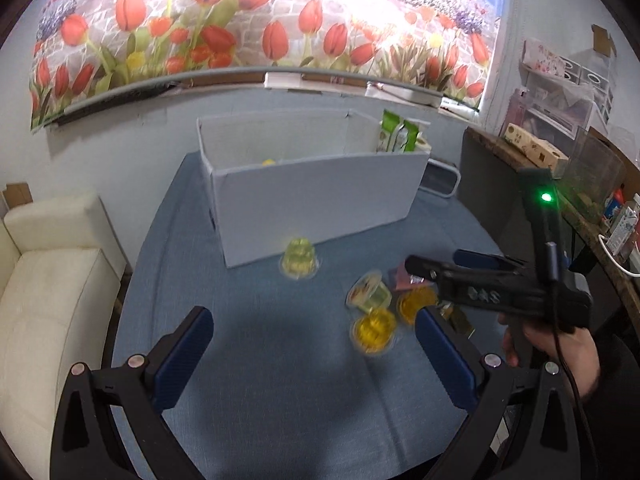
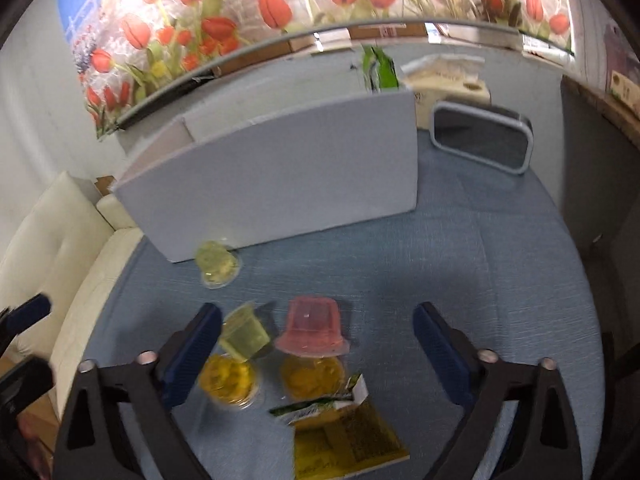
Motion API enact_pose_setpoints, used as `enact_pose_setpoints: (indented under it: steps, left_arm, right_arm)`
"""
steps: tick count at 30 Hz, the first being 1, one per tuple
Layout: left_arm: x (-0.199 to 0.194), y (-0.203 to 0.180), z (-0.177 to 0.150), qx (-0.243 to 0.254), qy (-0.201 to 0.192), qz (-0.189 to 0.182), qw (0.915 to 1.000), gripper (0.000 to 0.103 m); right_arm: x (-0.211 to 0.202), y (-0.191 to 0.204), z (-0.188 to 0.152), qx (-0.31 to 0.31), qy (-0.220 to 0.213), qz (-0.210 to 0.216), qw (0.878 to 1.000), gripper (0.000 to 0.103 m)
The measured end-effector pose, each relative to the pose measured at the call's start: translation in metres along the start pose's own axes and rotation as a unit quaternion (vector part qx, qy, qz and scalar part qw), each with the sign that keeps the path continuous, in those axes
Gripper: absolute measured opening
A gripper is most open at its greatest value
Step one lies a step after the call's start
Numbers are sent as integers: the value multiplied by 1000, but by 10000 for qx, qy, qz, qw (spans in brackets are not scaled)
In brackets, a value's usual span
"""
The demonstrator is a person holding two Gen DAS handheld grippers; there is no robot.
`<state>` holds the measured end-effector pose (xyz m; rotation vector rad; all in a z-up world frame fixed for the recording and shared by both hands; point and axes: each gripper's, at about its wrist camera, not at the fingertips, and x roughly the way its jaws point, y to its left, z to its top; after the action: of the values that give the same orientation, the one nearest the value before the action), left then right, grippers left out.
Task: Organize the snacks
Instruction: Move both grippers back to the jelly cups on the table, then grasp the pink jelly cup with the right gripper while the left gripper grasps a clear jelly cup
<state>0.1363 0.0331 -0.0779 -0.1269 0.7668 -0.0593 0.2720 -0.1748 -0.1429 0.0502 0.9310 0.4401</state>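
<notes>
While both grippers are hanging over the blue-covered table (image 1: 248,360), the scene is reading from left to right as follows.

Sofa: a cream sofa (image 1: 48,280) is filling the left edge of the left wrist view.

Left gripper: the left gripper (image 1: 314,340) is standing with its blue pads wide apart at the bottom of its own view, nothing lying between them but cloth.

White box: a tall white box (image 1: 316,192) is sitting at the centre of both views, its top open; in the left wrist view something small and yellow (image 1: 268,162) is peeking over the front wall, and green packets (image 1: 396,132) are standing upright in the right-hand compartment.

Lone cup: a green jelly cup (image 2: 218,264) is resting just in front of the box's lower left corner, touching it or nearly so.

Cup cluster: lower centre in the right wrist view, a tipped green cup (image 2: 244,330), a pink cup (image 2: 314,328), and two orange cups (image 2: 228,380) (image 2: 312,376) are lying close together, blurred.

Yellow packet: a yellow packet (image 2: 348,440) is lying at the bottom, just below the orange cups.

Right gripper: the right gripper (image 2: 318,340) is hanging spread open around the cluster, gripping nothing.

Tray: a grey-rimmed tray (image 2: 480,136) is leaning at upper right, beside the box.
</notes>
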Motion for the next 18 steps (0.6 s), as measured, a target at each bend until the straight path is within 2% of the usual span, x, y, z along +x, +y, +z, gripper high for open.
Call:
enact_pose_setpoints:
  steps: [1, 2, 4, 7, 18]
  left_arm:
    - [2, 1, -3, -9, 41, -5, 10000, 103]
    - [3, 2, -4, -5, 55, -8, 10000, 103]
    - [7, 4, -7, -26, 86, -5, 10000, 103]
    - [11, 2, -7, -32, 144, -42, 9999, 103]
    - [40, -13, -5, 172, 316, -133, 9993, 103]
  right_arm:
    - [6, -1, 0, 11, 97, -31, 9999, 73]
    - [9, -2, -2, -10, 160, -47, 9999, 68]
    - [13, -1, -5, -82, 166, -15, 9998, 63]
    - [19, -2, -7, -62, 244, 146, 9996, 45]
    - [6, 2, -7, -251, -19, 221, 9994, 45]
